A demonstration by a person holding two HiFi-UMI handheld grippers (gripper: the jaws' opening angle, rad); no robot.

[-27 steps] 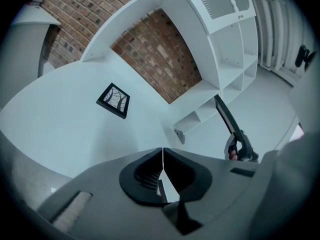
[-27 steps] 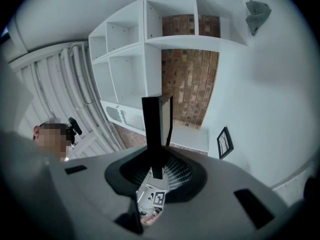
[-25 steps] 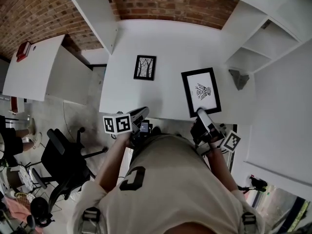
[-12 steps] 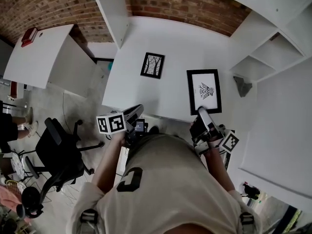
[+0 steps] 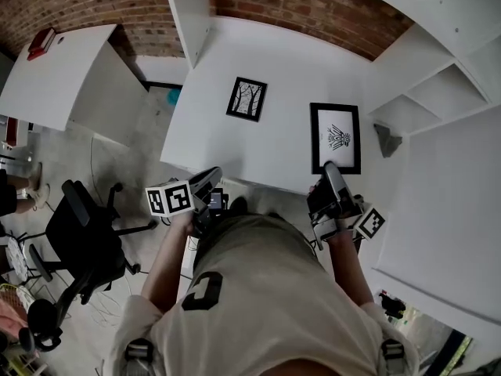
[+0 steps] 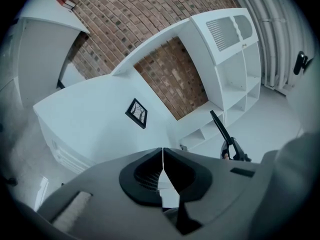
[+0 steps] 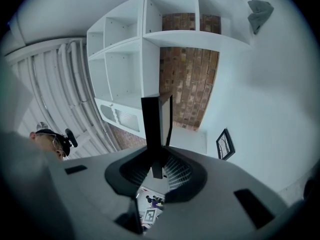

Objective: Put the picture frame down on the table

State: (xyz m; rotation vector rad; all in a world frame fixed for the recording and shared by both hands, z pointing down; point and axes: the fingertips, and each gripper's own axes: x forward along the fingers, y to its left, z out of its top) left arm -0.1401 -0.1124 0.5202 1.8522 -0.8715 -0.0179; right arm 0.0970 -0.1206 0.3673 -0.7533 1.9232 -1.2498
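The picture frame [image 5: 336,138], black-edged with a small bird drawing on white, hangs over the right part of the white table [image 5: 282,69]. My right gripper [image 5: 330,168] is shut on the frame's near edge. In the right gripper view the frame [image 7: 156,126] stands edge-on between the jaws. From the left gripper view the frame [image 6: 220,127] is a thin dark strip, tilted; I cannot tell whether it touches the table. My left gripper [image 5: 208,177] is shut and holds nothing, near the table's front edge.
A smaller black frame with a tree drawing [image 5: 246,99] lies on the table to the left of the held one. White shelving [image 5: 434,84] stands at the right, with a grey cloth [image 5: 385,139] on it. A black office chair [image 5: 74,237] stands on the floor at the left.
The picture frame has gone from slanted to square with the table and sits a little farther right. My left gripper has drifted left and slightly down in view.
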